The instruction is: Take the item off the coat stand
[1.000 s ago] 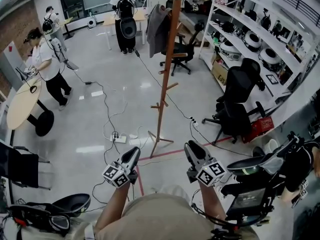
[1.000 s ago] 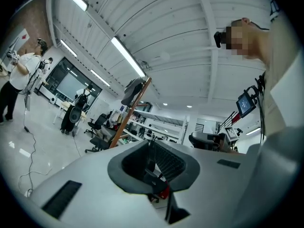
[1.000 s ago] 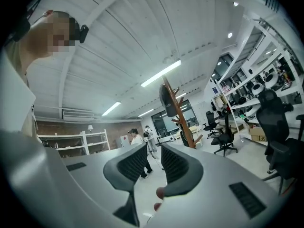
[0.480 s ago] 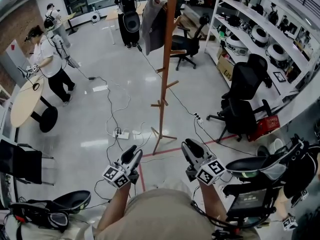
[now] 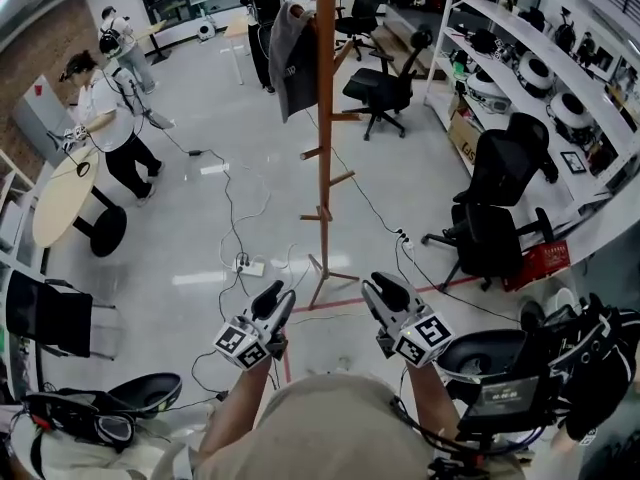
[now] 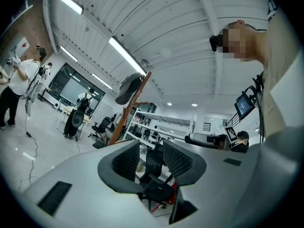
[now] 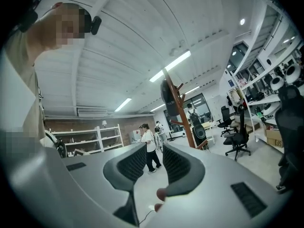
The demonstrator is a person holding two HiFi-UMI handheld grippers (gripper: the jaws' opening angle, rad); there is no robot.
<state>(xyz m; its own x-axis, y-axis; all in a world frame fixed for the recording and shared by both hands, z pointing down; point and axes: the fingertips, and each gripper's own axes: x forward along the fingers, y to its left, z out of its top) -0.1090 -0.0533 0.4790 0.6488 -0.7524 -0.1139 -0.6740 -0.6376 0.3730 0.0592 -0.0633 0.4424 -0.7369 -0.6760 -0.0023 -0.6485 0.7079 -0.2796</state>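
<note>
Holds one coat stand (image 5: 325, 118), one grey garment (image 5: 288, 58) on it, a pair made of left gripper (image 5: 275, 295) and right gripper (image 5: 378, 288), four black office chairs (image 5: 385, 86), three people (image 5: 108, 118), one round worktop (image 5: 60, 203) and one power strip (image 5: 250, 265).

The stand (image 5: 325, 148) rises straight ahead of me, mid-floor. A coat (image 5: 288, 58) hangs from its top, on the left side. Just left of the stand's foot, a power strip (image 5: 247, 265) lies on the floor (image 5: 180, 238). Far left of the stand, a person (image 5: 108, 128) stands at a table (image 5: 60, 203). Right of the stand sit two chairs (image 5: 505, 168), with shelves (image 5: 530, 78) beyond them. A third chair (image 5: 385, 93) stands behind the stand, to its right.
</note>
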